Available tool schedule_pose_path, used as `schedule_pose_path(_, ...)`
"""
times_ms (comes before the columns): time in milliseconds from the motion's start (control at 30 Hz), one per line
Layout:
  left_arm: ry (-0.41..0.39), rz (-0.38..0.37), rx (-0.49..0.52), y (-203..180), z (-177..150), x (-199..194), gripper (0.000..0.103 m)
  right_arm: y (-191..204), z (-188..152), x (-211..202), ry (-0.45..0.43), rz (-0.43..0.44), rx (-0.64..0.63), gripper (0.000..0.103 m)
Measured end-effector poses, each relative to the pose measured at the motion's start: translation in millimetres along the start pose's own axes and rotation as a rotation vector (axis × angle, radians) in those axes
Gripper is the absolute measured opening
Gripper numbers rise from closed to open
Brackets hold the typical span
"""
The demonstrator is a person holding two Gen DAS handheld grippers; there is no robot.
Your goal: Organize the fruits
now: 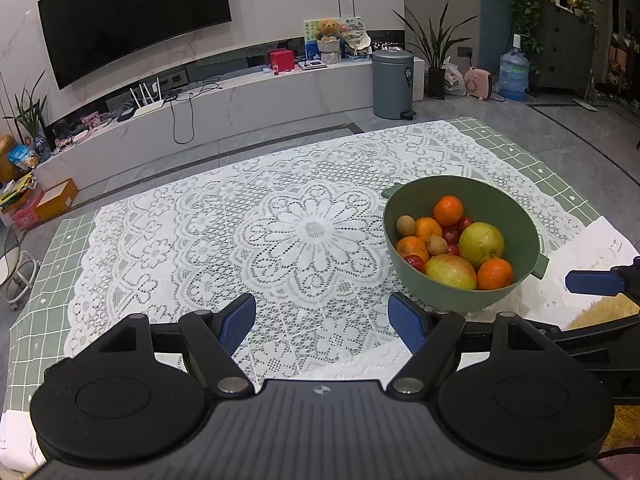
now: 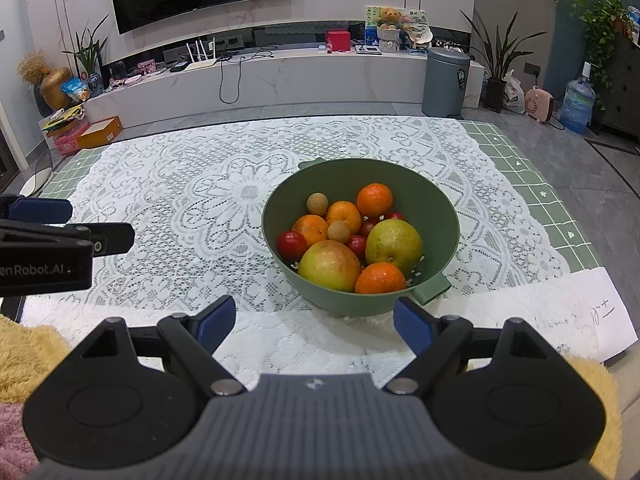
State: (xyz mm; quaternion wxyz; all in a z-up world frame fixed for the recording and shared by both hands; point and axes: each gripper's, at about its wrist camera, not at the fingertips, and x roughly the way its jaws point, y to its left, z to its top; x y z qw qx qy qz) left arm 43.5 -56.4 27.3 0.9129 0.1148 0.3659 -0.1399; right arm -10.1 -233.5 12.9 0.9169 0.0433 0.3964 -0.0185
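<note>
A green bowl (image 2: 440,216) with two small handles stands on the lace cloth (image 2: 200,200). It holds several oranges (image 2: 374,199), two large yellow-green fruits (image 2: 393,246), red cherry tomatoes (image 2: 291,243) and small brown longans (image 2: 317,203). My right gripper (image 2: 314,326) hovers just in front of the bowl, open, nothing between its blue pads. My left gripper (image 1: 322,322) is open over the bare cloth, left of the bowl (image 1: 404,208). Each gripper shows at the edge of the other's view.
A green checked mat (image 1: 44,292) lies under the lace cloth. A white sheet of paper (image 2: 608,312) lies at the right near corner, and yellow fluffy fabric (image 2: 28,356) along the near edge. Beyond the table are a TV bench and a grey bin (image 2: 446,80).
</note>
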Motion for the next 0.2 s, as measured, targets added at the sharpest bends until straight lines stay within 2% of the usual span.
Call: schedule_pose_path(200, 0.004, -0.001, -0.002, 1.0, -1.1, -0.6, 0.088, 0.1, -0.1, 0.1, 0.000, 0.000, 0.001, 0.083)
